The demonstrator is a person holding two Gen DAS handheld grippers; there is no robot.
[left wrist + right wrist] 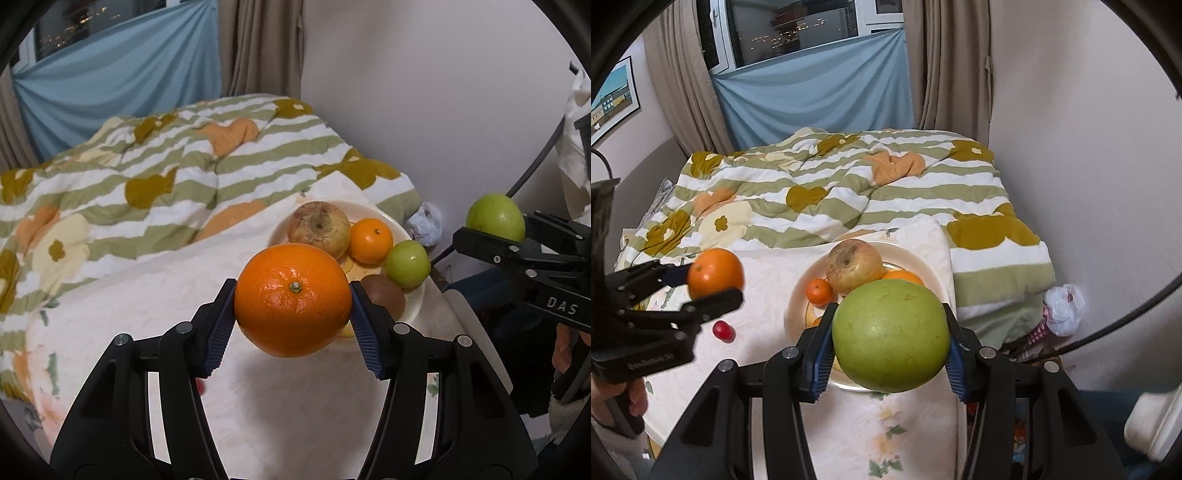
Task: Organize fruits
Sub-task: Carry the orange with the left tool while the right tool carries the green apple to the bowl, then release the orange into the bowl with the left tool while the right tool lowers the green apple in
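My left gripper (293, 314) is shut on a large orange (293, 291), held above the pale cloth in front of a cream plate (415, 306). On that plate lie a brownish apple (318, 229), a tangerine (370, 240), a small green fruit (407, 264) and a kiwi (386, 297). My right gripper (891, 345) is shut on a big green fruit (891, 328), which hangs over the near part of the plate (796, 310) and hides part of it. Each view shows the other gripper off to the side with its fruit: the green fruit (495, 218) and the orange (714, 273).
A small red fruit (723, 330) lies on the cloth (768, 273) left of the plate. Behind it is a bed with a striped floral quilt (849, 192). A wall stands at the right, with a crumpled bag (1063, 306) on the floor. A hand (631, 398) holds the left gripper's handle.
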